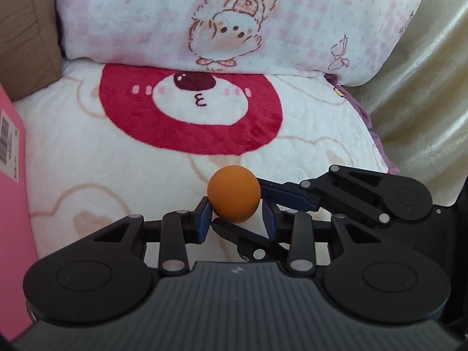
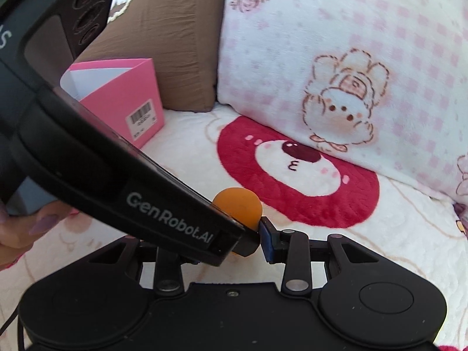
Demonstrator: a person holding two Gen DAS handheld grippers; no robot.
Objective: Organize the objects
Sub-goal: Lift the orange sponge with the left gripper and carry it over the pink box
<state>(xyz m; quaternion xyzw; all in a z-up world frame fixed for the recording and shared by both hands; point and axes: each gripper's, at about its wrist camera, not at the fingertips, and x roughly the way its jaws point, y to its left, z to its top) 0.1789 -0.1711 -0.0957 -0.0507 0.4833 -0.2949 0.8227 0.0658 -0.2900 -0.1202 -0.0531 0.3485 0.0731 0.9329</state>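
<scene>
An orange ball (image 1: 234, 194) is seen low in the middle of the left wrist view, raised above a white blanket (image 1: 117, 158) with a red bear face (image 1: 190, 111) printed on it. The ball is clamped between the blue pads of the left gripper (image 1: 237, 218), whose jaws are narrowed onto its lower half. The right gripper (image 1: 264, 204) reaches in from the right edge of that view; one of its blue fingers (image 1: 280, 190) lies against the ball's right side and another passes under it, so the ball is pressed by both grippers at once.

In the right wrist view the ball (image 2: 238, 203) sits at the centre, half covered by the body of the left gripper, which crosses from the upper left. A blue pad (image 2: 266, 241) of the right gripper touches the ball's lower right. A hand (image 2: 20, 228) is seen at the left edge. A pink box (image 2: 128, 99) stands open at the upper left, beside a brown cushion (image 2: 175, 38). A pink checked pillow (image 2: 365, 58) fills the upper right.
</scene>
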